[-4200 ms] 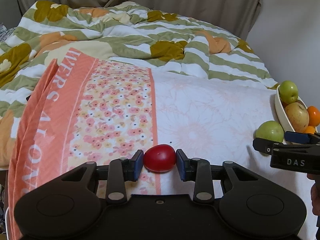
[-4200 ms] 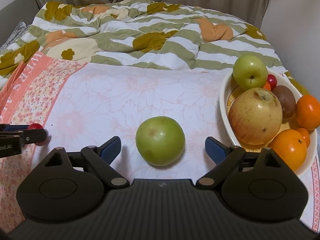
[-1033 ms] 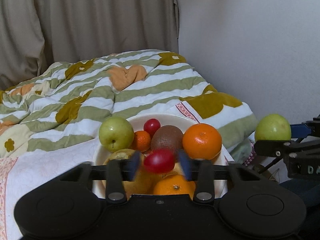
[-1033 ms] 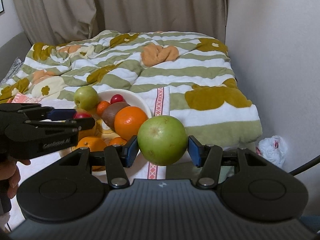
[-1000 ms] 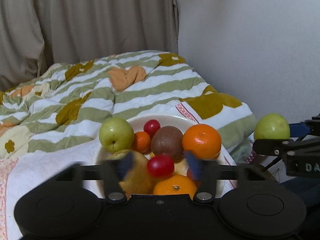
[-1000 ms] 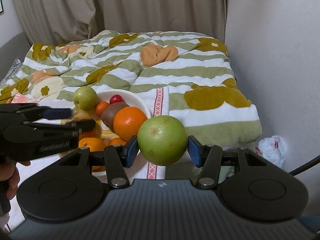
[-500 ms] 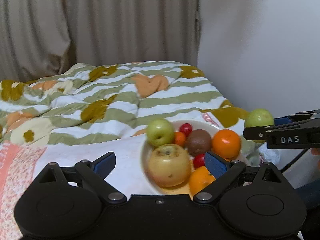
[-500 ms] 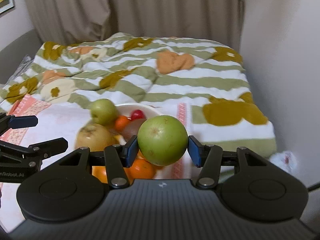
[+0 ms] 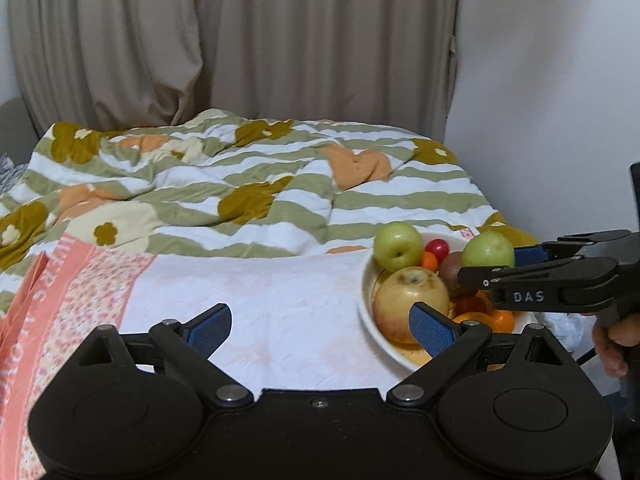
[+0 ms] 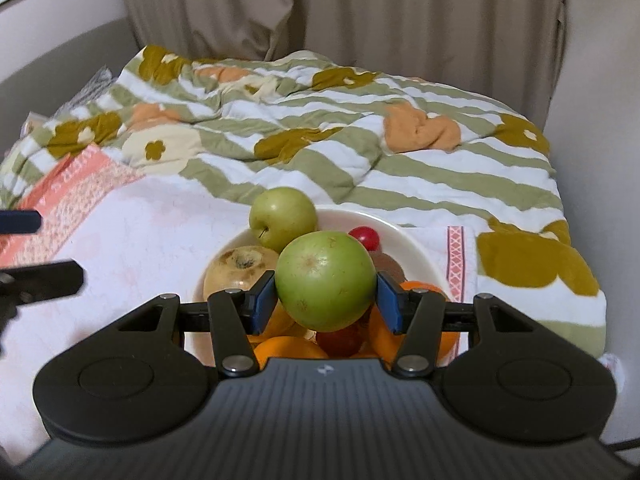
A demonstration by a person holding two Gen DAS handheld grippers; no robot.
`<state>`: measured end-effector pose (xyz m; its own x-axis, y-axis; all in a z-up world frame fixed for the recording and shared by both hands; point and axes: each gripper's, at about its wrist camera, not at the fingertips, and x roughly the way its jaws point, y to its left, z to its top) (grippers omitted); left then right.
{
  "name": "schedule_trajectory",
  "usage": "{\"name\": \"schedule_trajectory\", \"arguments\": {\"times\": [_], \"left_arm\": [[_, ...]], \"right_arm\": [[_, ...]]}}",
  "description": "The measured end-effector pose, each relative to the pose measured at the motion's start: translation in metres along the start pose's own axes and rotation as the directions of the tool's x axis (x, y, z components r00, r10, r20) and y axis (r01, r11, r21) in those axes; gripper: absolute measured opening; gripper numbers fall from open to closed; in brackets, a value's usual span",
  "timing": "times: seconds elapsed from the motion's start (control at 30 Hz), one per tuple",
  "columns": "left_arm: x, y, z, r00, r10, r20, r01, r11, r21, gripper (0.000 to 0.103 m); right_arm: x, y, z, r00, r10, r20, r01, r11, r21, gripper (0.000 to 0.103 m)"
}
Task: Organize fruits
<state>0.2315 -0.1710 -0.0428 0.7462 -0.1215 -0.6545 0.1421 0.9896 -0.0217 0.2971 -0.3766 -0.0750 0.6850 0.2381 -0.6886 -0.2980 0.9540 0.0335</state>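
My right gripper (image 10: 326,306) is shut on the big green apple (image 10: 326,280) and holds it just above the white bowl (image 10: 400,232). In the bowl lie a smaller green apple (image 10: 283,218), a yellow-brown apple (image 10: 240,266), a cherry tomato (image 10: 366,237), a kiwi (image 10: 386,266), oranges (image 10: 288,348) and the red tomato (image 10: 340,342). The held apple hides part of them. My left gripper (image 9: 320,328) stands wide open and empty over the white sheet, left of the bowl (image 9: 366,292). From there the big green apple (image 9: 488,250) shows in the right gripper over the bowl's far side.
A green-striped quilt (image 9: 240,184) covers the back of the bed, with an orange floral sheet (image 9: 72,288) on the left. Curtains hang behind and a wall runs close on the right. The bed's edge drops just right of the bowl, where a white bag (image 10: 610,364) lies. A hand (image 9: 612,344) holds the right gripper.
My left gripper opened, dropped the red tomato into the bowl and drew back to the left. The right gripper carried the big green apple from beyond the bed's edge to over the bowl.
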Motion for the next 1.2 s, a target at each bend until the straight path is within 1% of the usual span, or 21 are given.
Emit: {"name": "schedule_trajectory", "arguments": {"times": [0.17,0.2,0.23,0.27,0.33,0.37,0.43,0.57,0.8,1.0,1.03,1.07,1.13,1.2], "left_arm": [[-0.007,0.004,-0.009,1.000,0.017,0.000,-0.017,1.000,-0.018,0.098],[-0.009,0.004,-0.010,1.000,0.018,0.001,-0.018,1.000,-0.020,0.098],[-0.010,0.004,-0.012,1.000,0.019,0.001,-0.019,1.000,-0.023,0.098],[-0.012,0.003,-0.013,1.000,0.020,0.002,-0.020,0.999,-0.026,0.098],[-0.016,0.002,-0.015,1.000,0.020,0.005,-0.020,0.999,-0.030,0.098],[-0.018,0.002,-0.017,1.000,0.021,0.008,-0.020,0.999,-0.033,0.098],[-0.022,-0.001,-0.018,1.000,0.019,0.012,-0.019,0.999,-0.039,0.098],[-0.036,-0.005,-0.021,0.999,0.016,0.033,-0.015,0.999,-0.052,0.098],[-0.080,-0.010,-0.018,0.996,0.025,0.083,-0.020,0.997,-0.069,0.098],[-0.125,-0.002,-0.013,0.992,0.041,0.121,-0.033,0.997,-0.067,0.099],[-0.132,0.001,-0.013,0.991,0.047,0.127,-0.039,0.997,-0.062,0.101],[-0.138,0.003,-0.012,0.991,0.054,0.125,-0.047,0.997,-0.057,0.103],[-0.148,0.011,-0.013,0.991,0.075,0.114,-0.068,0.996,-0.059,0.103],[-0.157,0.020,-0.014,0.991,0.081,0.106,-0.074,0.995,-0.067,0.103]], "right_arm": [[0.007,0.002,-0.007,1.000,-0.002,-0.001,0.002,0.999,-0.033,0.069],[0.007,0.002,-0.008,1.000,-0.008,0.002,0.008,0.999,-0.040,0.070],[0.006,0.002,-0.009,1.000,-0.017,0.016,0.018,0.999,-0.048,0.076],[0.003,0.004,-0.010,0.999,-0.025,0.034,0.027,0.998,-0.061,0.080],[-0.005,0.006,-0.012,0.997,-0.046,0.066,0.051,0.995,-0.082,0.101],[-0.009,0.007,-0.012,0.995,-0.060,0.080,0.067,0.994,-0.087,0.103],[-0.016,0.008,-0.015,0.993,-0.063,0.096,0.072,0.993,-0.093,0.103],[-0.029,0.009,-0.018,0.994,-0.054,0.099,0.063,0.993,-0.095,0.103],[-0.074,0.021,-0.012,0.991,-0.037,0.130,0.050,0.994,-0.096,0.103],[-0.123,0.039,-0.005,0.989,-0.031,0.144,0.037,0.999,-0.037,0.103],[-0.131,0.044,-0.004,0.989,-0.032,0.145,0.035,0.999,-0.025,0.103],[-0.139,0.048,-0.004,0.989,-0.034,0.144,0.036,0.999,-0.011,0.103],[-0.155,0.057,-0.005,0.990,-0.046,0.136,0.043,0.999,0.026,0.103],[-0.171,0.065,-0.007,0.990,-0.055,0.133,0.047,0.997,0.062,0.103]]}}
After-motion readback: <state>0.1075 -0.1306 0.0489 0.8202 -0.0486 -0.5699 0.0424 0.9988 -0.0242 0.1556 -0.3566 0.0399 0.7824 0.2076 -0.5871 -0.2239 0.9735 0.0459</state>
